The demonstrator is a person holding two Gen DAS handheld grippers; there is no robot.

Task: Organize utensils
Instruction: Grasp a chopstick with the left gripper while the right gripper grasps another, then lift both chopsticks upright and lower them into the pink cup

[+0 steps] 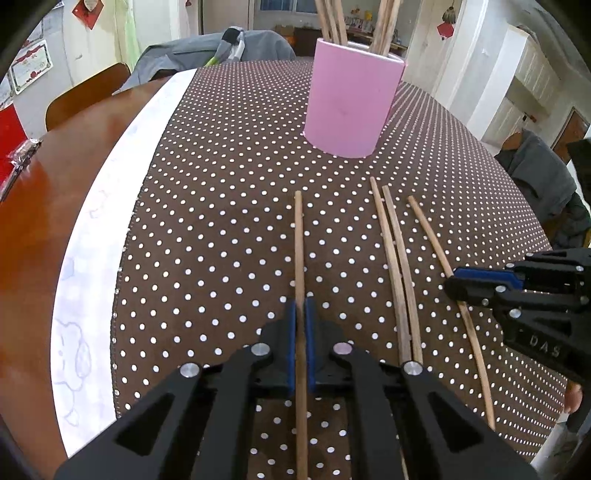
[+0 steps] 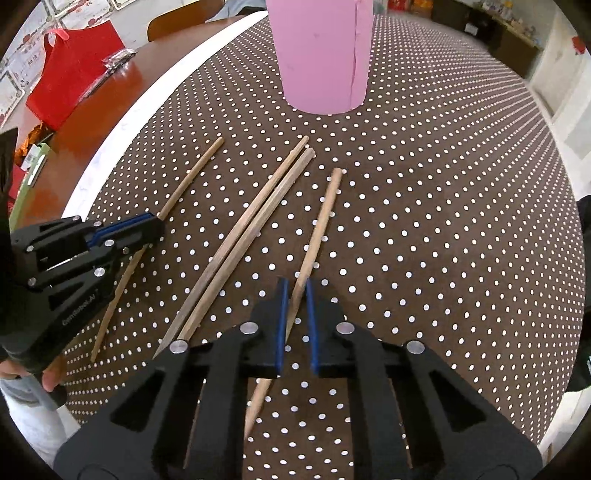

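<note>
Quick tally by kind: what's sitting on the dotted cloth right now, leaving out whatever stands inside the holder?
Wooden chopsticks: 4 (far left, middle pair, right)
Pink holder: 1
Total: 5

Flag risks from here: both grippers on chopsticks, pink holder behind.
1. The right gripper has its chopstick lying askew between the pads; it may pivot or slip on the lift.
2. The left gripper holds its chopstick low on a long shaft, so the far end could swing and miss the pink holder.
3. The holder already has sticks in it; a new one could jam against them or tip it.
</note>
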